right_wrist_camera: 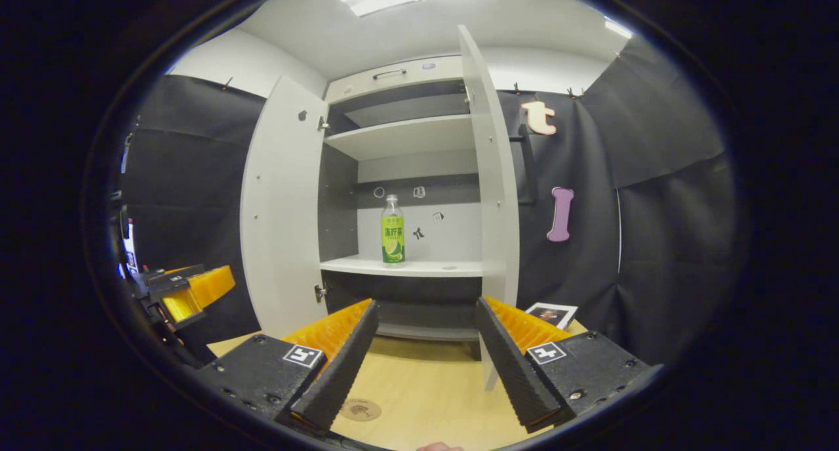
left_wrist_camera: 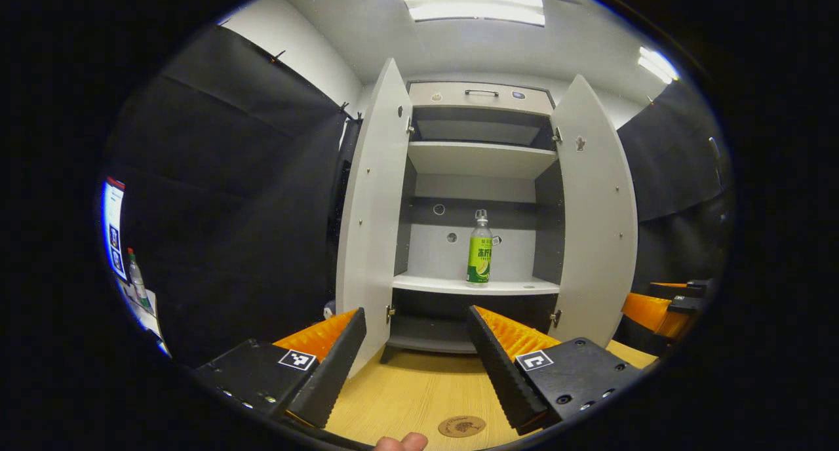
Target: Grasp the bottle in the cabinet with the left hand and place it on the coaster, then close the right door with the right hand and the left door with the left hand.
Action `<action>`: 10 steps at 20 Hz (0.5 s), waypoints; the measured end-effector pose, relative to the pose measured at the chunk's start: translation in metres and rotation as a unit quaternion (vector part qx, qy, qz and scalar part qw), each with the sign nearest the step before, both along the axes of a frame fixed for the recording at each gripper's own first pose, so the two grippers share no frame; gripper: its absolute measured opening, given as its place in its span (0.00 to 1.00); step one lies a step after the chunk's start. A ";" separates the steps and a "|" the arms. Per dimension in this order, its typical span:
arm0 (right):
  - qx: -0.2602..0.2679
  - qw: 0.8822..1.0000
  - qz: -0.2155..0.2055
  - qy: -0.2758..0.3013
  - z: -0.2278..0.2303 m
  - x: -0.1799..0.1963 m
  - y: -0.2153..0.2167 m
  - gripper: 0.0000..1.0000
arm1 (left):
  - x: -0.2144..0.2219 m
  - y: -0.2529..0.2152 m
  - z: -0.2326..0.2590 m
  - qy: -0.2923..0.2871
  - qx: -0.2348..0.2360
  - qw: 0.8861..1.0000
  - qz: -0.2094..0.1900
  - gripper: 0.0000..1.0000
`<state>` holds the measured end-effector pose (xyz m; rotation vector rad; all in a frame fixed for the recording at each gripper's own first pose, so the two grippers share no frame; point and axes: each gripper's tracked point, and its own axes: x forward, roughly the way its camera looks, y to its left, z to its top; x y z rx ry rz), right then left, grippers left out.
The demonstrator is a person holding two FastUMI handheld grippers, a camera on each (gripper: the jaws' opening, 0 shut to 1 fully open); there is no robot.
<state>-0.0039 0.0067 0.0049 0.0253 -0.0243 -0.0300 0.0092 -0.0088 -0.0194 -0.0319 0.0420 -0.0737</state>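
We had both grippers hanging back over the wooden tabletop [left_wrist_camera: 419, 385], squared up to the cabinet [left_wrist_camera: 480, 97], and nothing was in hand. The left gripper [left_wrist_camera: 414, 320] had its fingers spread wide apart with only air between them, and it was lined up on the middle shelf [left_wrist_camera: 518, 284], which we judged was deliberate: that gap framed the bottle [left_wrist_camera: 479, 249] as a target. The right gripper [right_wrist_camera: 426, 310] was likewise spread open and empty, held off to its own side near the right door [right_wrist_camera: 495, 195], probably waiting its turn.

The bottle stood upright on that middle shelf, a little left of centre, cap up, well apart from both grippers. It had bare shelf on either side, so we reckoned the fingers could come in around its body without brushing the cabinet walls. Both doors were swung fully open, the left door [left_wrist_camera: 370, 208] and the right one flaring outward, and that left the approach clear.

The coaster [left_wrist_camera: 461, 426], a small round disc, lay flat on the tabletop close in front of us, just below the left gripper's fingers. That looked a sensible spot: a short carry from shelf to table.

By our reckoning the task had not yet started: the bottle was ungrasped, the coaster was bare, and both doors were open.
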 end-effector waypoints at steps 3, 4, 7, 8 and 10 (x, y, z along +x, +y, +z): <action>0.001 1.000 -0.008 -0.002 0.000 -0.005 -0.001 0.94 | -0.002 -0.006 -0.015 0.017 0.008 1.000 -0.020 0.95; 0.001 1.000 -0.012 0.000 0.000 -0.008 -0.003 0.99 | -0.002 -0.008 -0.022 0.026 0.009 0.999 -0.025 0.95; -0.006 0.999 -0.036 0.004 -0.003 -0.011 -0.015 0.99 | 0.001 -0.017 -0.028 0.038 0.003 0.998 -0.041 0.95; -0.004 0.999 -0.037 0.003 -0.003 -0.012 -0.017 0.99 | 0.004 -0.020 -0.026 0.035 0.001 0.998 -0.043 0.95; -0.001 0.999 -0.043 0.008 -0.007 -0.012 -0.021 0.98 | 0.012 -0.027 -0.021 0.030 -0.001 0.998 -0.050 0.95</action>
